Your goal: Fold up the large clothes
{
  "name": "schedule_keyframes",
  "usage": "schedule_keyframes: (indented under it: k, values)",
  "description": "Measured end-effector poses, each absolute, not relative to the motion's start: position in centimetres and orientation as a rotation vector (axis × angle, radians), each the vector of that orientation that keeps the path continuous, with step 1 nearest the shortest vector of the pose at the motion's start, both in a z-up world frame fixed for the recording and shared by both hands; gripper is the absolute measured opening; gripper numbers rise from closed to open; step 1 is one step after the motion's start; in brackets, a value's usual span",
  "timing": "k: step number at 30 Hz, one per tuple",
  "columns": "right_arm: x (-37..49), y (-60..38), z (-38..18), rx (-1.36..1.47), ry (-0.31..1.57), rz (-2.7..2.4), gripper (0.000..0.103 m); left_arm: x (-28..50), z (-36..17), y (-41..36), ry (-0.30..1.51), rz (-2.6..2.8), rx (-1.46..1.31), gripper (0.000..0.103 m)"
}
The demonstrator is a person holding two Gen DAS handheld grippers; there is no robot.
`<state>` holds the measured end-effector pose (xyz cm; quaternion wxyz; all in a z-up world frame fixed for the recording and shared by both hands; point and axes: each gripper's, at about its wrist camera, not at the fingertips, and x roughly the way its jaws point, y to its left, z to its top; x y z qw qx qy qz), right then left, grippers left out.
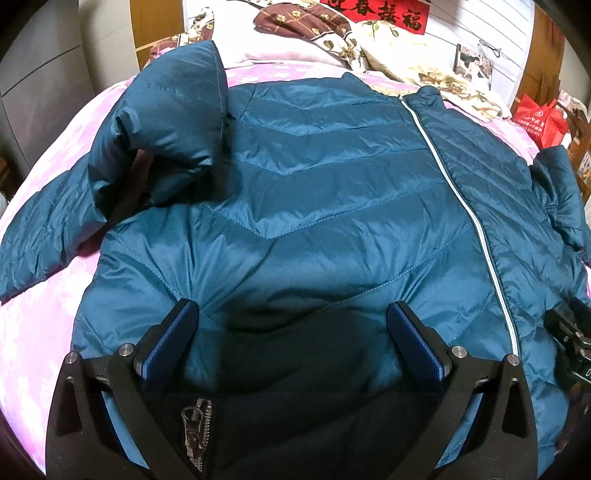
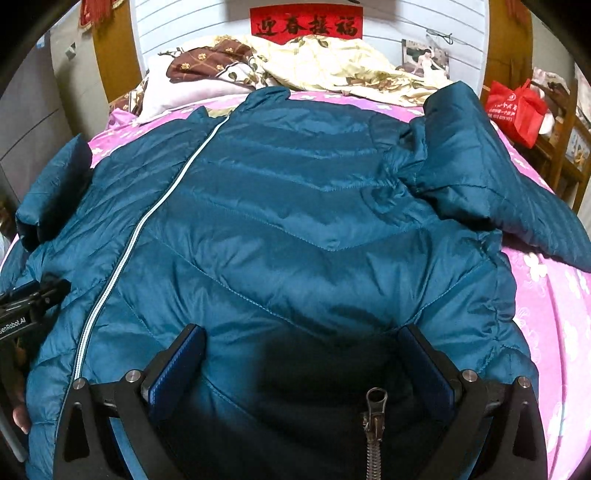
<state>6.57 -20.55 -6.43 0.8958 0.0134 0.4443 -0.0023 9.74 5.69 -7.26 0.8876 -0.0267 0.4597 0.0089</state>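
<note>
A teal quilted puffer jacket point(image 1: 314, 184) lies front up on the bed, zipped with a pale zipper point(image 1: 476, 221); it also shows in the right wrist view point(image 2: 314, 221). One sleeve point(image 1: 166, 122) is folded up at the left, the other sleeve point(image 2: 480, 166) lies bent at the right. My left gripper point(image 1: 295, 332) is open over the jacket's lower hem, left of the zipper. My right gripper point(image 2: 301, 354) is open over the hem, right of the zipper point(image 2: 122, 266). A metal zipper pull point(image 2: 375, 406) shows between the right fingers. Nothing is held.
The bed has a pink flowered sheet point(image 1: 48, 325). Pillows and a crumpled floral quilt point(image 2: 332, 66) lie at the headboard. A red bag point(image 2: 517, 107) stands on a wooden shelf at the right. A red banner point(image 2: 306, 24) hangs on the wall.
</note>
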Motion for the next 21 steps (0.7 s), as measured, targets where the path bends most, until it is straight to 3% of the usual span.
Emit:
schedule_keyframes:
  k: [21]
  values:
    - [6.87,-20.52,-6.62,0.032,0.923,0.001,0.103,9.40,-7.25,6.16,0.948,-0.001,-0.077,0.103]
